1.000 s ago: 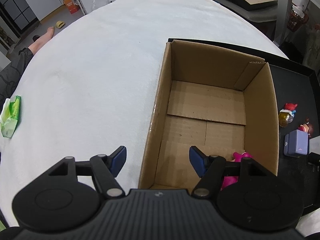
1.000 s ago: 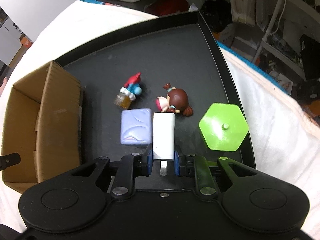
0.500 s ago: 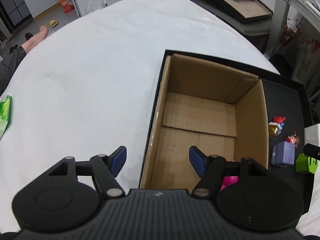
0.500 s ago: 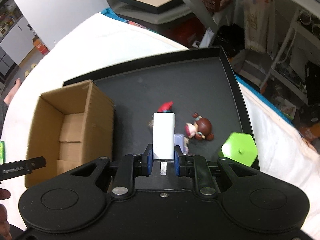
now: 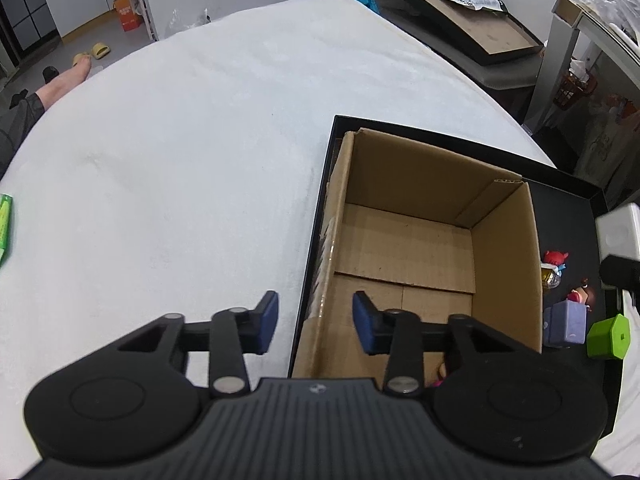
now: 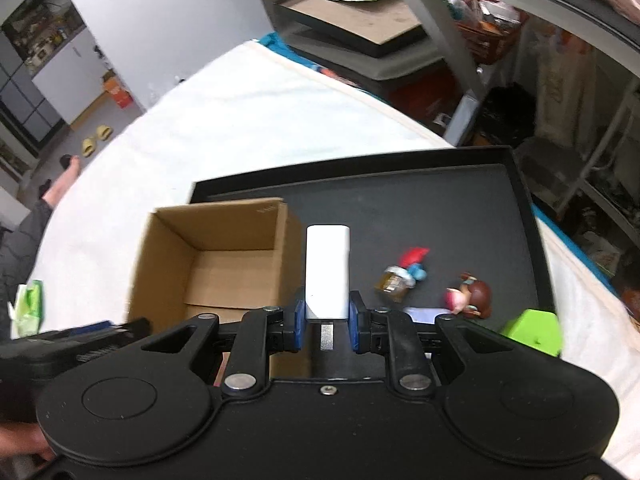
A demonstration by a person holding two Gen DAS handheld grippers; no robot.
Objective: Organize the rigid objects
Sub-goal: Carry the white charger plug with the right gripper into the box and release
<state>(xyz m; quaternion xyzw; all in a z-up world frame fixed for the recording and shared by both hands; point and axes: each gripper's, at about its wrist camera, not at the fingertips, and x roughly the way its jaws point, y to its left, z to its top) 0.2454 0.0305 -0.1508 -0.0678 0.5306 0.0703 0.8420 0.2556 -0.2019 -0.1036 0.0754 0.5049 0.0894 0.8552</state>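
white bedding [image 5: 180, 160] under black tray [image 6: 440, 200]; right gripper [image 6: 326, 316] clenching white charger [image 6: 327, 272]; left gripper [image 5: 315, 322] closing, empty, straddling cardboard box [image 5: 420, 216] wall.

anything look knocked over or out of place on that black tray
Yes: the two small figurines, one with a red hat and one with brown hair, lie tipped on their sides on the black tray. Nothing looks spilled or broken.

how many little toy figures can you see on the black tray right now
2 on the open tray: a red-capped blue figure nearest the cardboard box, and a brown-haired doll beside it, toward the green block. A pink one shows inside the box, mostly hidden.
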